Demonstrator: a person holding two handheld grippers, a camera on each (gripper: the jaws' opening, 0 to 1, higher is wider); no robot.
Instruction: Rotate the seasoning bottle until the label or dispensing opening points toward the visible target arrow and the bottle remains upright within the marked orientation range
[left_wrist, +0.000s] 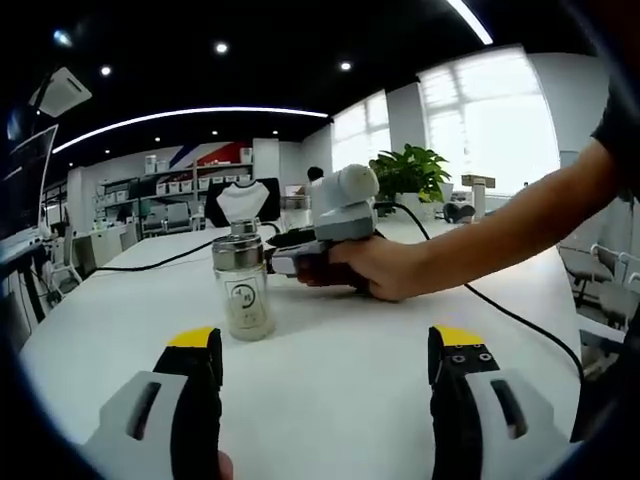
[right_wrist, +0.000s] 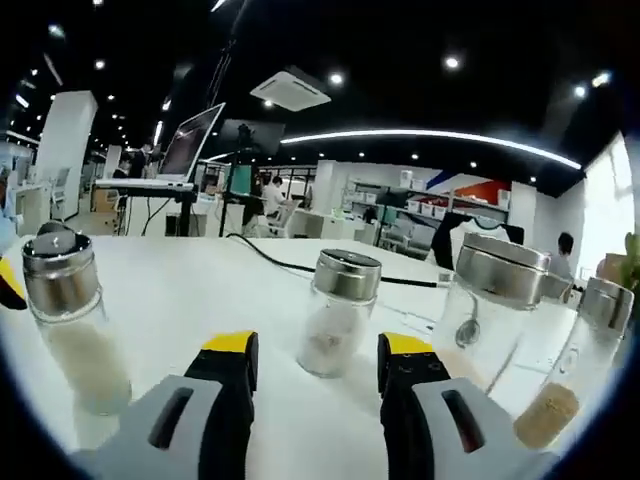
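Note:
In the left gripper view a glass seasoning bottle (left_wrist: 243, 290) with a metal cap stands upright on the white table (left_wrist: 350, 370), pale powder in its lower part. My left gripper (left_wrist: 326, 345) hangs open in front of it with nothing between its yellow-tipped fingers. A hand holds my right gripper (left_wrist: 290, 262) just right of that bottle, jaws pointing at it. In the right gripper view my right gripper (right_wrist: 318, 350) is open, and a metal-capped bottle (right_wrist: 335, 315) stands just beyond its tips. Another bottle (right_wrist: 70, 320) stands at the left.
Two more capped bottles (right_wrist: 495, 300) (right_wrist: 580, 360) stand at the right. A black cable (left_wrist: 520, 318) trails across the table from the right gripper. A potted plant (left_wrist: 410, 170) sits at the far table edge. A laptop on a stand (right_wrist: 195, 140) rises behind.

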